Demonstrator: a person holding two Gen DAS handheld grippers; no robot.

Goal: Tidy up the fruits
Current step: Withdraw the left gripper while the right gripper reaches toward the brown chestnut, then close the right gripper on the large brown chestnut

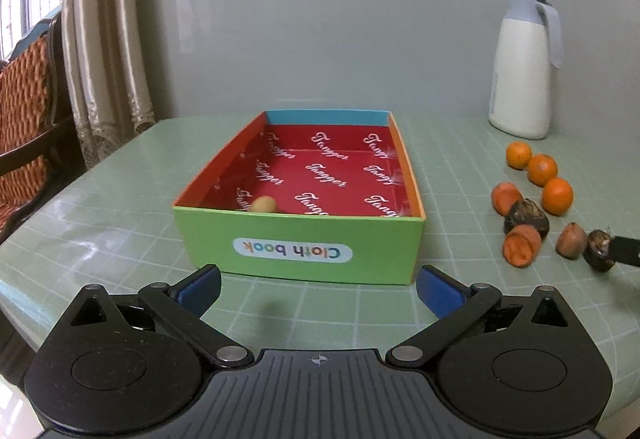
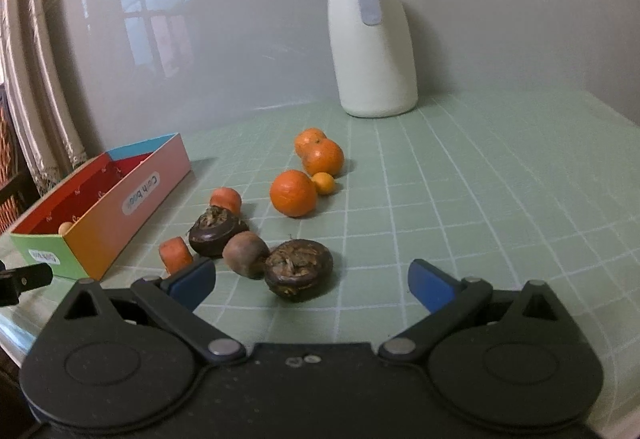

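A colourful open box [image 1: 298,245] with a red lining stands on the green mat; one small yellowish fruit [image 1: 264,204] lies inside near its front wall. My left gripper [image 1: 318,289] is open and empty just in front of the box. To the right lie several oranges [image 2: 293,193], a small kumquat [image 2: 323,183], two carrot pieces [image 2: 175,254], two dark water chestnuts [image 2: 299,269] and a brown fruit [image 2: 245,254]. My right gripper [image 2: 312,285] is open, its fingers either side of the nearest water chestnut. The box also shows in the right wrist view [image 2: 120,215].
A white jug with a grey lid [image 2: 374,39] stands at the back against the wall. A chair [image 1: 24,119] and curtains [image 1: 108,39] are beyond the table's left edge. The green gridded mat [image 2: 480,199] covers the table.
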